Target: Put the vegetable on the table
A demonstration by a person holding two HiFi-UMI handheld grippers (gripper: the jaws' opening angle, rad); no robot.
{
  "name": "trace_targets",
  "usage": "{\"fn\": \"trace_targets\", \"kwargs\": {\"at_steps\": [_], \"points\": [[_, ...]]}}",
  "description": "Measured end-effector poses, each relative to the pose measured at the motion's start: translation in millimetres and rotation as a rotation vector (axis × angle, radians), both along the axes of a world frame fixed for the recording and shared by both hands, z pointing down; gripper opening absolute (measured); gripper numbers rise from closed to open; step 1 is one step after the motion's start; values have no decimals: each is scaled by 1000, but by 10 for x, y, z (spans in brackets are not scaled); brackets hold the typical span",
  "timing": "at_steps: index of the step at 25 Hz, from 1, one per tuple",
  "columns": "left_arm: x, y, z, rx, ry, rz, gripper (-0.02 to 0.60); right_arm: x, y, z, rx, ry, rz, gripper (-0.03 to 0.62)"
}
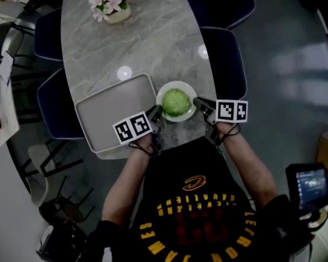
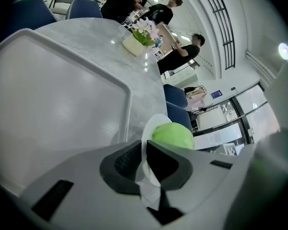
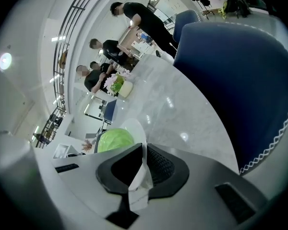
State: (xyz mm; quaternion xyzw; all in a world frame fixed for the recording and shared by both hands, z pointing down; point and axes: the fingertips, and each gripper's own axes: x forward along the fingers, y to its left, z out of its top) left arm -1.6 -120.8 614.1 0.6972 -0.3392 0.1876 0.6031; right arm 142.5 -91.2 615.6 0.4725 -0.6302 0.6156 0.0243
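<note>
A green cabbage lies on a small white plate over the marble table, near its front edge and just right of the grey tray. My left gripper is shut on the plate's left rim. My right gripper is shut on its right rim. In the left gripper view the rim runs between the dark pads, with the cabbage behind. The right gripper view shows the same: rim, cabbage. Whether the plate rests on the table I cannot tell.
A pot of pink flowers stands at the table's far end. Blue chairs line both sides, one close on the right. The tray has nothing on it. Several people stand beyond the table.
</note>
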Motion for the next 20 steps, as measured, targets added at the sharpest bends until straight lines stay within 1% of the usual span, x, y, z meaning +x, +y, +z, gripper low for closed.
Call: {"fn": "trace_targets", "kwargs": {"at_steps": [6, 12, 17, 20], "points": [[363, -38, 133, -21, -16, 6, 37, 357, 3, 110, -22, -2, 14, 35], [740, -147, 441, -44, -50, 12, 37, 743, -156, 425, -42, 18, 11, 35], [881, -203, 556, -60, -84, 35, 37, 874, -153, 558, -87, 28, 32, 36], [902, -186, 594, -67, -95, 39, 37, 894, -122, 610, -104, 36, 43, 37]]}}
